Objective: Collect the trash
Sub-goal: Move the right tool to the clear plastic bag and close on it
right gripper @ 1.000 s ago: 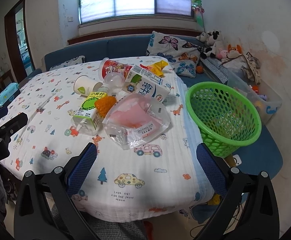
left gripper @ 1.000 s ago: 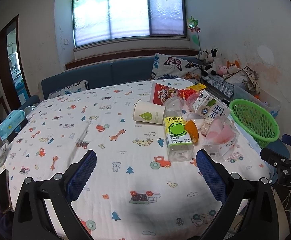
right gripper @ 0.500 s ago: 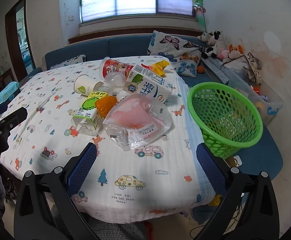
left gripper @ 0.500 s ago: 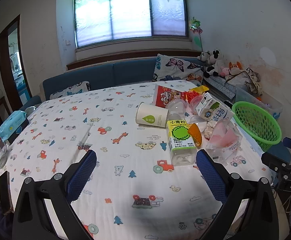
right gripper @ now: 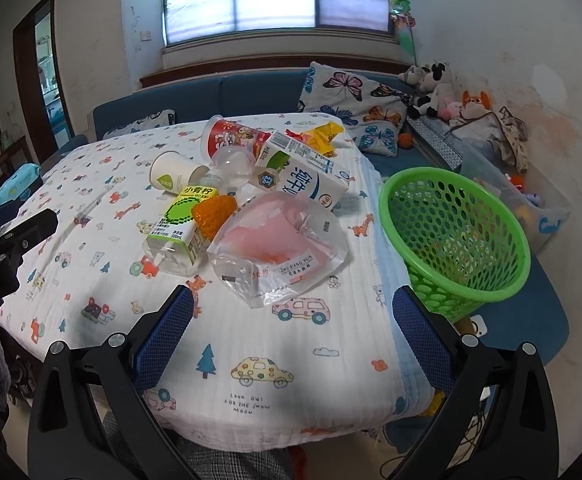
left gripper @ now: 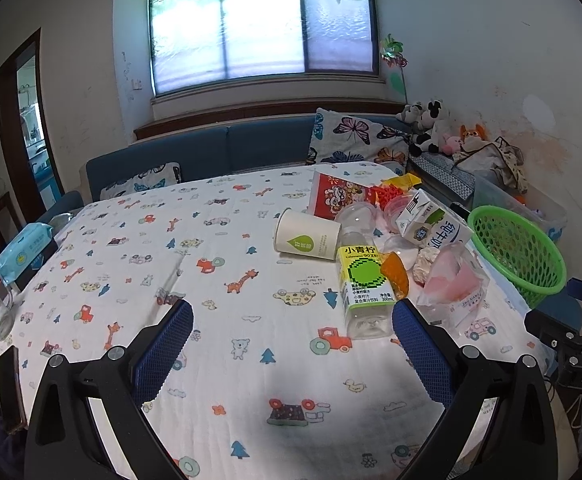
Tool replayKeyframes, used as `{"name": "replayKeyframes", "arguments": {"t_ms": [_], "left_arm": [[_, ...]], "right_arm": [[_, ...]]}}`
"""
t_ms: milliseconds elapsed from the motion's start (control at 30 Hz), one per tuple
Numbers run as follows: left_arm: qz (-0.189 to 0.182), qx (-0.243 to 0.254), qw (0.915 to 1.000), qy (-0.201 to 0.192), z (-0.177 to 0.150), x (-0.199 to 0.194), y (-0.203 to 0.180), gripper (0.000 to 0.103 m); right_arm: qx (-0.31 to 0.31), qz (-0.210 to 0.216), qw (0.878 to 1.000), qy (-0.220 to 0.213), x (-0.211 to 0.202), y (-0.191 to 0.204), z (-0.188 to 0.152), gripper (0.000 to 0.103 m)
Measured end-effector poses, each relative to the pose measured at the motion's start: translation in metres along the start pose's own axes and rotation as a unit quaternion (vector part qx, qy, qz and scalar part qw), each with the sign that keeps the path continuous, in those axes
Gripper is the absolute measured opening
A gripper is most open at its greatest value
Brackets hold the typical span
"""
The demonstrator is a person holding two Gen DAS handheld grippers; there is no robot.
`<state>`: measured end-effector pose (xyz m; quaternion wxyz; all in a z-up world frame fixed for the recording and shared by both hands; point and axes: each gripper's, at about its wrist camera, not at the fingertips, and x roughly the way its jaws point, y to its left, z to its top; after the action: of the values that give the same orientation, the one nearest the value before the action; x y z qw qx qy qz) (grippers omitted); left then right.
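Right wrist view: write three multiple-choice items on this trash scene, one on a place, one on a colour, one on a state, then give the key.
1. Where does the basket stand?
A. In the middle of the table
B. Beside the table's right edge
C. On the windowsill

2. What colour is the basket?
A. Green
B. Red
C. Black

3. How does the paper cup lie?
A. Upright
B. On its side
C. Crushed flat under the milk carton

Key: 1 B, it sits off the tablecloth, right of the trash pile. 2 A, its mesh wall is bright green. 3 B, its open mouth faces sideways beside the clear bottle; the milk carton lies apart from it. Both grippers, left and right, have open, empty jaws.
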<state>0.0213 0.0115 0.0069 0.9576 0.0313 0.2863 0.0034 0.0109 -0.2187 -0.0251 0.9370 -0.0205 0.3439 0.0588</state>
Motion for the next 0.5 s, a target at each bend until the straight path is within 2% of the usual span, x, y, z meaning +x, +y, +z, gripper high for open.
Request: {"name": "replayKeyframes", "arguments": {"t_ms": [500], "left_arm": [[-0.003, -0.006, 0.9999, 0.011, 0.005, 0.015, 0.004, 0.097]], "right_arm": [[0.005, 0.004, 1.0, 0.017, 0.02, -0.008, 0.0, 0.098]]}}
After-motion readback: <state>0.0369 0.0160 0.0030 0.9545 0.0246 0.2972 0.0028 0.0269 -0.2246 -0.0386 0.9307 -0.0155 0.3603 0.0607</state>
